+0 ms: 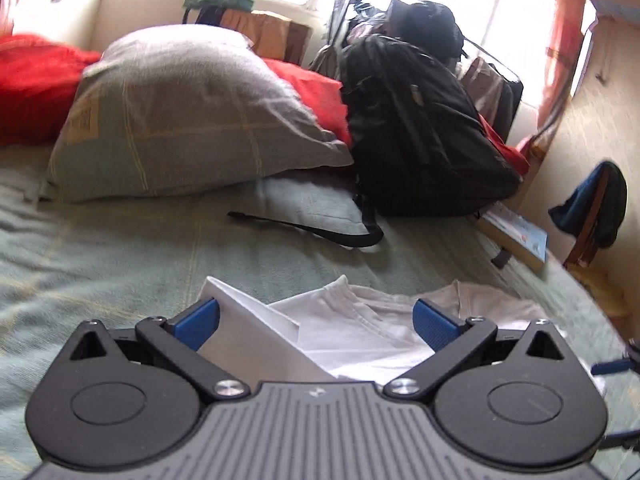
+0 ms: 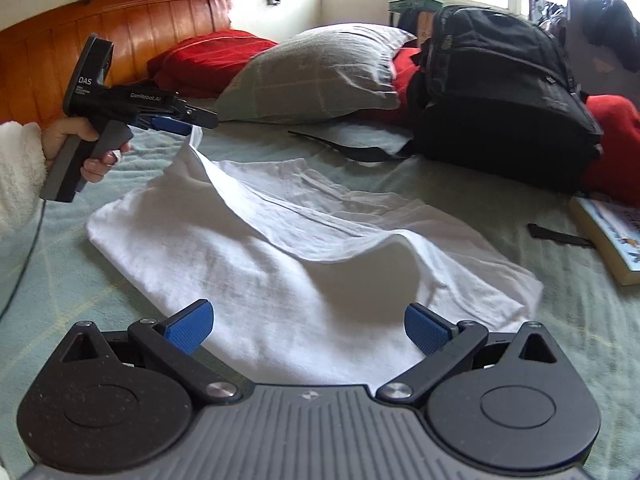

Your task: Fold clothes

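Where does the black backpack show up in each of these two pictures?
Left wrist view: the backpack is in the upper right, on the bed, right of the grey pillow.
Right wrist view: the backpack is in the upper right, again right of the pillow.
Shared landmark: the white shirt lies on the bed in front of it.

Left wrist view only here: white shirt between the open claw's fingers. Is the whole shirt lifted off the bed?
Observer: No. The right wrist view shows the shirt rising in one ridge to the left claw, with the rest flat on the bed.
Operator: And the right claw?
Observer: The right claw is open above the shirt's near part, gripping nothing.
Operator: Who holds the left one?
Observer: A hand with a fluffy white sleeve grips its handle.
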Tool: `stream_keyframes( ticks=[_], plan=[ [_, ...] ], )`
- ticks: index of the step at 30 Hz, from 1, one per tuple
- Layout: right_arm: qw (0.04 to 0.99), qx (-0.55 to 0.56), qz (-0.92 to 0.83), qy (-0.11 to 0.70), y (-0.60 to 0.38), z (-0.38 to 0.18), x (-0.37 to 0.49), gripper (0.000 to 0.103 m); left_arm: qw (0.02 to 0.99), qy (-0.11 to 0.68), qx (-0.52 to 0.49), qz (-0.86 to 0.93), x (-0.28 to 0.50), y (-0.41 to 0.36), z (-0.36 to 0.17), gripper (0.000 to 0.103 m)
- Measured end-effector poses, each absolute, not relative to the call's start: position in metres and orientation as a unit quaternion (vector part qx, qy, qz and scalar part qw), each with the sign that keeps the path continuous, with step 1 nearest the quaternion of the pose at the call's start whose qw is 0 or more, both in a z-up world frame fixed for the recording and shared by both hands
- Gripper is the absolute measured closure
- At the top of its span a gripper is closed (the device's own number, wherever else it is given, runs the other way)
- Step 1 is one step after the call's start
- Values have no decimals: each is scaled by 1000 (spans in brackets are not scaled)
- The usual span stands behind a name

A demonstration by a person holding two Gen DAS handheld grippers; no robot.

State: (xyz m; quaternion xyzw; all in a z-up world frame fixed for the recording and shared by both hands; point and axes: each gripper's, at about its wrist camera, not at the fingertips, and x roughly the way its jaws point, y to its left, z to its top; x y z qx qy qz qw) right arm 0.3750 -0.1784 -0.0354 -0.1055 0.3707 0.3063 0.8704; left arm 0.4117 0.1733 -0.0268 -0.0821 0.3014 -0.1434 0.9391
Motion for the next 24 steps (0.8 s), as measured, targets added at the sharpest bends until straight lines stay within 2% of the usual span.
stream_keyframes(
  ticks=[7, 14, 19, 24],
  plan=[
    [854, -103, 322, 395, -166, -44, 401, 0, 910, 345, -44, -224, 369, 158, -31, 1],
    [839, -102, 333, 417, -159, -51, 431, 0, 882, 381, -47, -275, 398, 135, -59, 1],
    [846, -115, 313, 416, -163, -47, 454, 0, 902, 356, -96, -224, 430, 146, -65, 1],
    [857, -127, 293, 405, -168, -38, 480, 0, 927, 312, -112, -175, 438, 148, -48, 1]
  ],
)
